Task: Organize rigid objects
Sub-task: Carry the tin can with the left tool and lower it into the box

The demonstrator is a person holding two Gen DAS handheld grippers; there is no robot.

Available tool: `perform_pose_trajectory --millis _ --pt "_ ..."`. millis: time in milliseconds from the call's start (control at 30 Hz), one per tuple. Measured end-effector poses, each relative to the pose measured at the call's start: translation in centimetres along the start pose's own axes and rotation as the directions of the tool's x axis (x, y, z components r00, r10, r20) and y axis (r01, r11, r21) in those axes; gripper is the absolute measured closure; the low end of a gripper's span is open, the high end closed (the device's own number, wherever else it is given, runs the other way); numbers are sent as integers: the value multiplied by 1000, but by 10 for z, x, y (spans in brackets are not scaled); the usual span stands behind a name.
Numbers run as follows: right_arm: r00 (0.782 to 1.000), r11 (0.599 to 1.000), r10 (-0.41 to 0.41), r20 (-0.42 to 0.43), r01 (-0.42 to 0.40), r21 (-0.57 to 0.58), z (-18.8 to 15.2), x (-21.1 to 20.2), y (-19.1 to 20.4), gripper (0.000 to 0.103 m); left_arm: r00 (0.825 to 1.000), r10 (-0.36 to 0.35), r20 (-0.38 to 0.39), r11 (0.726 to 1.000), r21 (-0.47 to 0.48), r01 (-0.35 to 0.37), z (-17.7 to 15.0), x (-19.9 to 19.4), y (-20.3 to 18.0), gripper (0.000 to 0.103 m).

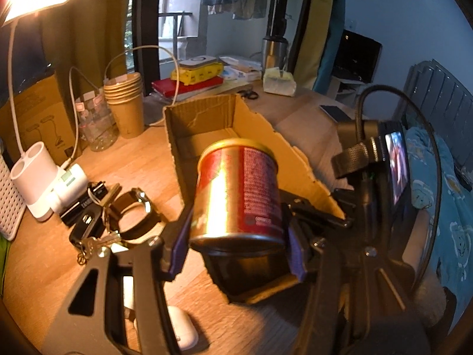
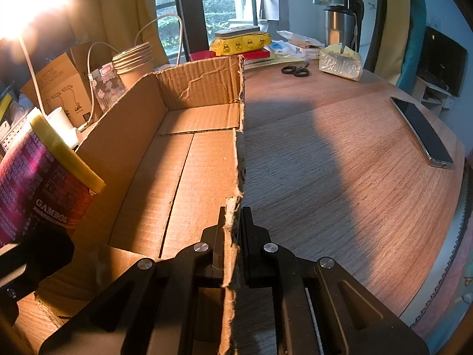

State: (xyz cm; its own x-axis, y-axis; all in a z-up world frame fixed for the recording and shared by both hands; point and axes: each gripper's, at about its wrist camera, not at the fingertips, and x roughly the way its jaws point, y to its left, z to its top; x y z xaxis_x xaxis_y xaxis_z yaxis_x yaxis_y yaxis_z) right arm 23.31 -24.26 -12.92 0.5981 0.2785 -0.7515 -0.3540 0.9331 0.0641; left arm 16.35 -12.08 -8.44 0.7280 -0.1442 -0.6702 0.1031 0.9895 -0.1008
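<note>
Clamped between the purple pads (image 1: 177,248) of the left gripper (image 1: 236,251) is a red and gold can (image 1: 236,195), held about half open around its body near the base and carried tilted, its top leaning toward the cardboard box (image 1: 204,124). It hangs in the air at the box's near end, not yet inside, which reads as the can being brought over for packing. In the right wrist view the same can (image 2: 44,183) shows at the left edge, just outside the box's left wall. The right gripper (image 2: 233,236) is closed tight on the torn right wall (image 2: 233,195) of the box, probably to keep the light carton from sliding while the can goes in; the box floor (image 2: 189,177) is bare where it can be seen. Further out on the wooden table (image 2: 340,162), left of the box, lie a bunch of keys (image 1: 97,236), a watch (image 1: 136,216) and a white earbud case (image 1: 183,328), likely next to be sorted. Beyond them stand stacked paper cups (image 1: 125,100) and a desk lamp base (image 1: 38,177); a phone (image 2: 419,130) and scissors (image 2: 295,70) lie well apart on the right side.
</note>
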Motion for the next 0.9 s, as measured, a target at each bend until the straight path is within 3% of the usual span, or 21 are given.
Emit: perform_pose_trajectory --millis 367,533,900 --pt "1000 1000 6 3 -6 -1 1 1 2 95 1000 -6 -10 1000 5 6 -1 1 -2 45" --pt "1000 1000 6 3 -6 -1 1 1 2 95 1000 -14 2 1000 10 14 -1 -3 -4 32" --pt "1000 1000 5 4 -5 -2 0 0 1 95 1000 6 28 1000 3 -6 -1 -19 2 30"
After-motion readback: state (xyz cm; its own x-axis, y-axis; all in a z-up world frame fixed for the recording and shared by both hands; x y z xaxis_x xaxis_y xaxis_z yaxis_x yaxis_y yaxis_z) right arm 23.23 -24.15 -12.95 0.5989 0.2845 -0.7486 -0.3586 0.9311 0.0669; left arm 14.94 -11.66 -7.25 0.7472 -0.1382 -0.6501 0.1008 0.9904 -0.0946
